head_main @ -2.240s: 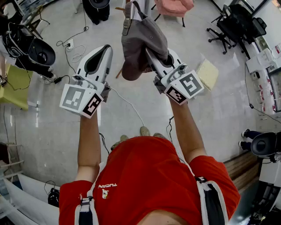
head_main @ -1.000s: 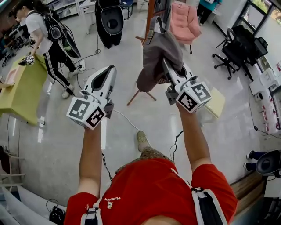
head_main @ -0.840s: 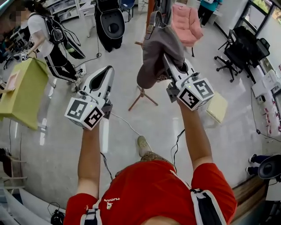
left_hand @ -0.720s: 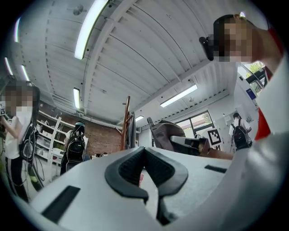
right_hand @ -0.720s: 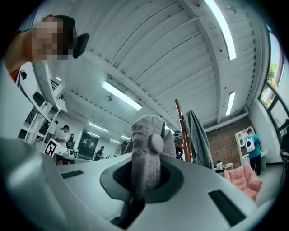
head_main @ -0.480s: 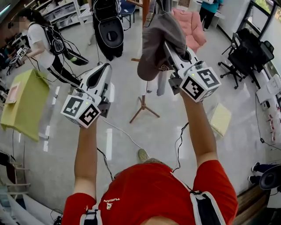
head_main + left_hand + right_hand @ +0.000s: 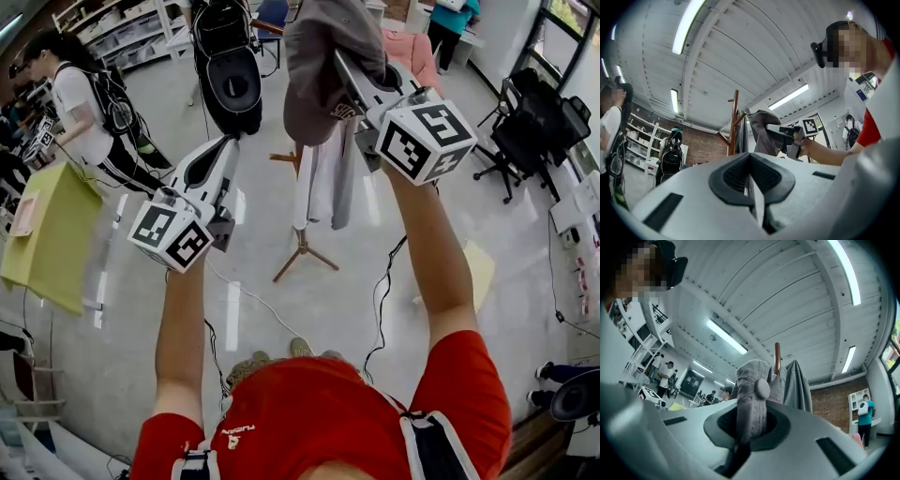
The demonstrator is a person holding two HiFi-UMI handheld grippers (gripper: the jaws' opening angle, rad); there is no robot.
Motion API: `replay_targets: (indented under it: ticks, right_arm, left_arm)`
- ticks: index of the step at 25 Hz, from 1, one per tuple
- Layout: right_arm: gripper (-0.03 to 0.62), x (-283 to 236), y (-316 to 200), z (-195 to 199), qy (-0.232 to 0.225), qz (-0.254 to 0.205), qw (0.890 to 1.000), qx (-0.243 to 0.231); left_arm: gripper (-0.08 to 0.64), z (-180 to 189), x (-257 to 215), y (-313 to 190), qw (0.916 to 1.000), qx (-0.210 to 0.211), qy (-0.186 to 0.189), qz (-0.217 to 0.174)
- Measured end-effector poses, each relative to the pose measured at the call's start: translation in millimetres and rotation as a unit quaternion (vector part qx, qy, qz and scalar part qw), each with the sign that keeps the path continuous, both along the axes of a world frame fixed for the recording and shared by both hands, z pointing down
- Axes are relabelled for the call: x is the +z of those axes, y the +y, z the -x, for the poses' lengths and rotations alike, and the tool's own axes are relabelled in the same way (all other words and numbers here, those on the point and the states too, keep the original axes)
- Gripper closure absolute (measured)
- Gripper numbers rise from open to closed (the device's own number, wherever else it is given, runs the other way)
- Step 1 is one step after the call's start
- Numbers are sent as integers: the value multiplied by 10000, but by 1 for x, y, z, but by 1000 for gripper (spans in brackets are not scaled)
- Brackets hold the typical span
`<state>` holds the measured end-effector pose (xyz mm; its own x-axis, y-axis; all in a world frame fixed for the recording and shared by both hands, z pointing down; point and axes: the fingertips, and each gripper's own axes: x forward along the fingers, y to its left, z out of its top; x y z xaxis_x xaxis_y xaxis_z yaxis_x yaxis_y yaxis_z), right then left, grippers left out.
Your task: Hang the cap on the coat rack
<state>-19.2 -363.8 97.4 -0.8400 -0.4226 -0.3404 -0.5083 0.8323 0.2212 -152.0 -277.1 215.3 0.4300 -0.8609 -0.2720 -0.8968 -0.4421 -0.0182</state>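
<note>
Holding the grey cap (image 7: 314, 66) up high in my right gripper (image 7: 349, 73), I can see in the right gripper view that the two jaws are pinched tight on a fold of its fabric, and the crown with its top button (image 7: 762, 388) stands straight up out of them. The cap hangs in the air, carried by that grip alone. In the head view it covers the top of the coat rack (image 7: 302, 253), whose wooden legs splay on the pale floor (image 7: 281, 309) below. A light garment (image 7: 319, 183) drapes down the rack's pole under the cap. From the right gripper view the tip of the pole (image 7: 777, 357) rises just behind the cap, with a grey garment (image 7: 797, 385) hung beside it. From the left gripper view the cap sits just to the right of the pole and its angled pegs; I cannot tell whether it touches them. My left gripper (image 7: 223, 150) is lower and off to the left, its jaws pressed together with nothing between them. A person in a white shirt (image 7: 80, 103) stands by a yellow-green table (image 7: 47, 225) at far left.
</note>
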Motion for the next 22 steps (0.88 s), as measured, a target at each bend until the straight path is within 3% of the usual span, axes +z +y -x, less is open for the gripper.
replay_targets:
  ticks: [8, 22]
  right_arm:
    - [563, 3, -42, 23, 194, 66, 9993, 304]
    - [561, 54, -92, 45, 419, 446, 9940, 911]
  left_arm:
    - [552, 15, 4, -38, 9998, 201, 61, 0]
    - [552, 41, 17, -64, 9977, 673, 48, 35]
